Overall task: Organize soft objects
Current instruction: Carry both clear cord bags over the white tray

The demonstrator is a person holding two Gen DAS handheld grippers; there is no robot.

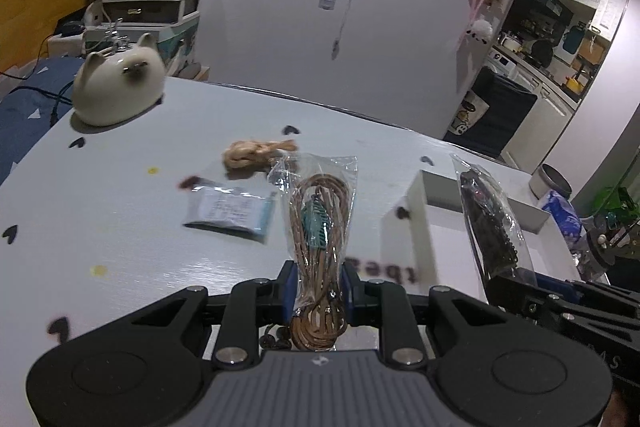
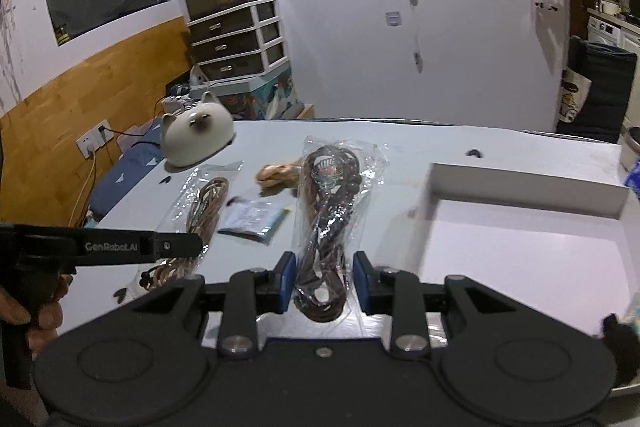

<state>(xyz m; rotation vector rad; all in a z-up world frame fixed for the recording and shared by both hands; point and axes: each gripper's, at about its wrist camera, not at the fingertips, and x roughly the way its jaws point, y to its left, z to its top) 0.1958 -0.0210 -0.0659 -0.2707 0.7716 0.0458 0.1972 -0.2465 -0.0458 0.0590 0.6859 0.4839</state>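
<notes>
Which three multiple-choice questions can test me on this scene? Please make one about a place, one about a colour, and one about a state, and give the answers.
1. Where does the cat-shaped figure stand?
A. inside the white tray
B. on the table, at its far left corner
C. on the drawers

2. What colour is the cord in the bag held by the left hand-held gripper?
A. light brown
B. green
C. white

3. What is the state of the white tray?
A. full of bags
B. covered by a lid
C. nothing visible in it

Answers:
1 B: it stands on the table, far from the tray.
2 A: the brown cord bag shows tan loops through clear plastic.
3 C: the right wrist view shows only its bare floor; the dark cord bag is in the right hand-held gripper.
</notes>
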